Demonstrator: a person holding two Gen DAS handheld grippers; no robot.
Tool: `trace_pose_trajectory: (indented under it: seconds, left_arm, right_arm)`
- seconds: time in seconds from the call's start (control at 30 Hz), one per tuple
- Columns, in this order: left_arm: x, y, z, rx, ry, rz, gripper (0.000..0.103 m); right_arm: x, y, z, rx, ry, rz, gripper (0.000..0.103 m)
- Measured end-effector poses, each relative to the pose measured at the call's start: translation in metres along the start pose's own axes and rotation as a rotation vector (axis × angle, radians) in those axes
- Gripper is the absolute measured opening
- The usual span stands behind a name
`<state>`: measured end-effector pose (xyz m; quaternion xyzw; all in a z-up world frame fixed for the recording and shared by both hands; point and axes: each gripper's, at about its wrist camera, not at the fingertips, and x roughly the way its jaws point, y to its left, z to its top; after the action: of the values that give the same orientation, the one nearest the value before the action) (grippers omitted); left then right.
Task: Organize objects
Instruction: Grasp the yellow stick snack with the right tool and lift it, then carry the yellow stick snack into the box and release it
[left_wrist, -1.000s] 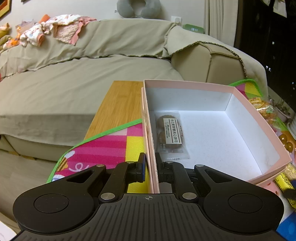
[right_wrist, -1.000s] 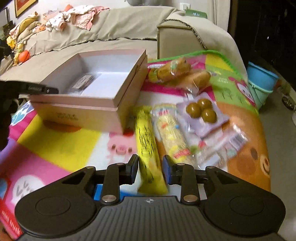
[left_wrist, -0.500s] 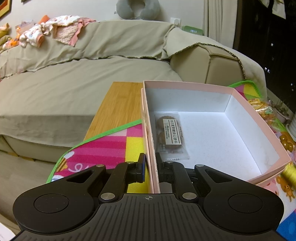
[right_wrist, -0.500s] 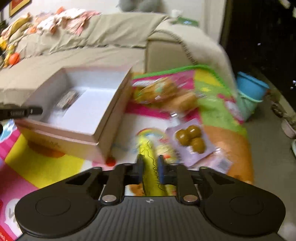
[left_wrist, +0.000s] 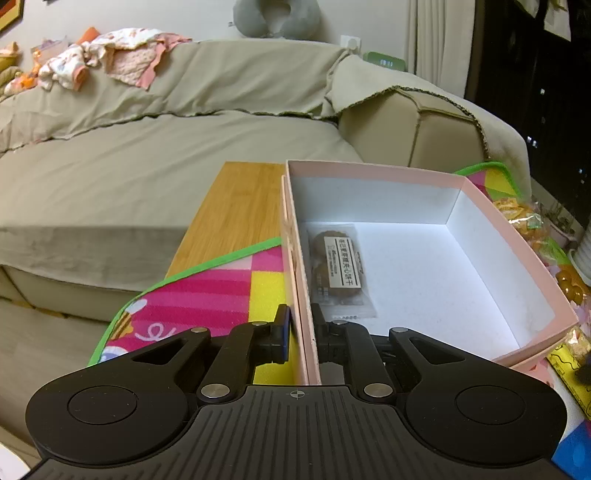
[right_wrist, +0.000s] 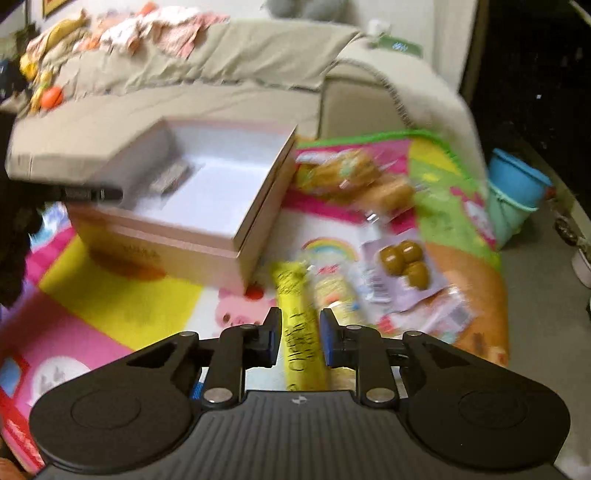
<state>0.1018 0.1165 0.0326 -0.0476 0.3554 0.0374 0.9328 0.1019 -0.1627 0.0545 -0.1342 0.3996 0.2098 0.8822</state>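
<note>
Right gripper (right_wrist: 298, 341) grips a yellow snack stick (right_wrist: 301, 332), its long axis running straight ahead between the jaws; the open pink box (right_wrist: 258, 218) lies ahead and to the left on the mat (right_wrist: 122, 295). Left gripper (left_wrist: 300, 334) clamps the box's near wall, beside a biscuit packet (left_wrist: 338, 269).

L wrist cam sits close at pink box (left_wrist: 406, 177) near wall, facing sofa (left_wrist: 147, 166); R cam further back, shares both.
</note>
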Motion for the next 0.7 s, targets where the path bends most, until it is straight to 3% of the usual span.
trace_pose_trajectory:
  seconds: [0.1,0.17,0.23,0.33,0.53,0.7]
  left_arm:
    - [0.001,0.0,0.0,0.002,0.004,0.004,0.012]
    - [0.001,0.0,-0.001,0.006,0.006,0.007,0.012]
    - [0.0,-0.001,-0.001,0.006,0.008,0.008,0.012]
    - [0.0,-0.001,-0.001,0.007,0.008,0.009,0.012]
    - [0.001,-0.002,-0.001,0.005,0.007,0.012,0.012]
    - [0.001,-0.002,-0.002,0.003,0.008,0.012,0.012]
  right_arm:
    - [0.023,0.005,-0.003,-0.014,0.023,0.0,0.035]
    - [0.034,0.003,-0.005,0.006,0.041,0.022,0.035]
    - [0.032,0.001,-0.006,0.013,0.043,0.042,0.024]
    - [0.023,-0.004,-0.013,0.036,0.067,0.048,0.021]
    - [-0.024,-0.014,-0.029,0.1,0.061,0.066,0.021]
    - [-0.075,-0.017,-0.008,0.16,-0.059,0.149,0.021]
